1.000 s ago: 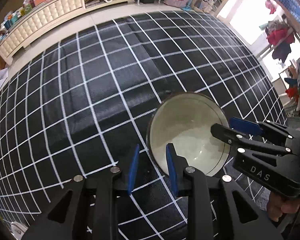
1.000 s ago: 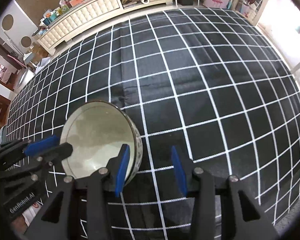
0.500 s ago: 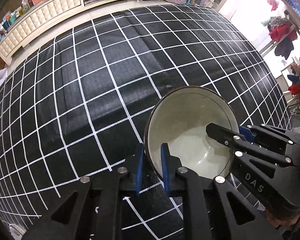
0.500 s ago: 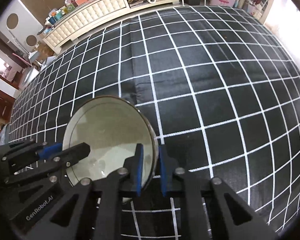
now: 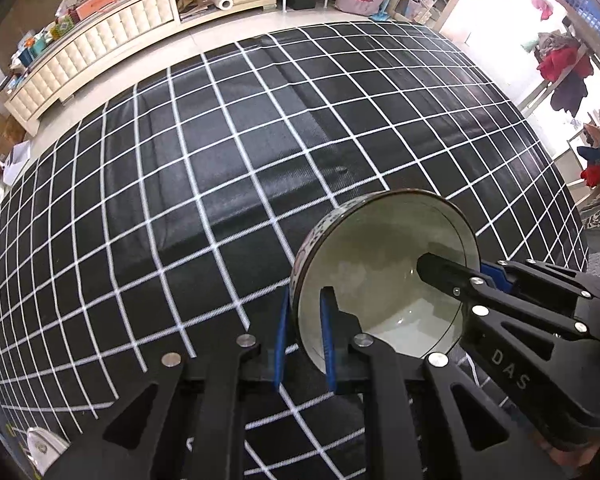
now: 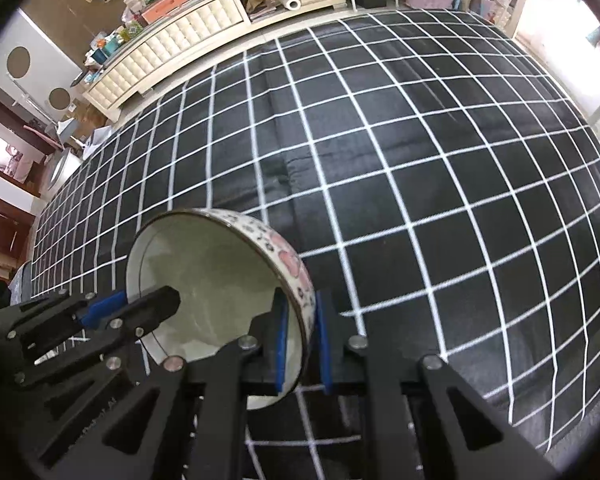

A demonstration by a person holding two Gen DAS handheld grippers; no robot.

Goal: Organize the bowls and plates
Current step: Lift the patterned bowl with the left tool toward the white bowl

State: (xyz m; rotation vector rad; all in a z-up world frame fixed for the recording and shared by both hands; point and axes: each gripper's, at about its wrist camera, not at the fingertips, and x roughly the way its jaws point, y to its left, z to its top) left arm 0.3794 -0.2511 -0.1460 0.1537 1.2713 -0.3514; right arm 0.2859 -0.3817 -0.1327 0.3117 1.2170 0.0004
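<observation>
Above the checked surface [image 5: 228, 184], the bowl [image 5: 384, 280] hangs between left gripper [image 5: 303, 340] and right gripper [image 6: 301, 344], each clamped on an opposite rim.

A bowl [image 5: 384, 280] sits tilted near the front edge of a cloth-covered worktop [image 5: 220, 160]. The left gripper [image 5: 304, 332] clamps the bowl's left rim, one jaw inside, one outside. The right gripper [image 6: 302, 340] clamps its right rim likewise. Beyond the worktop's far edge, a long cabinet [image 6: 180, 48] stands on the floor.
</observation>
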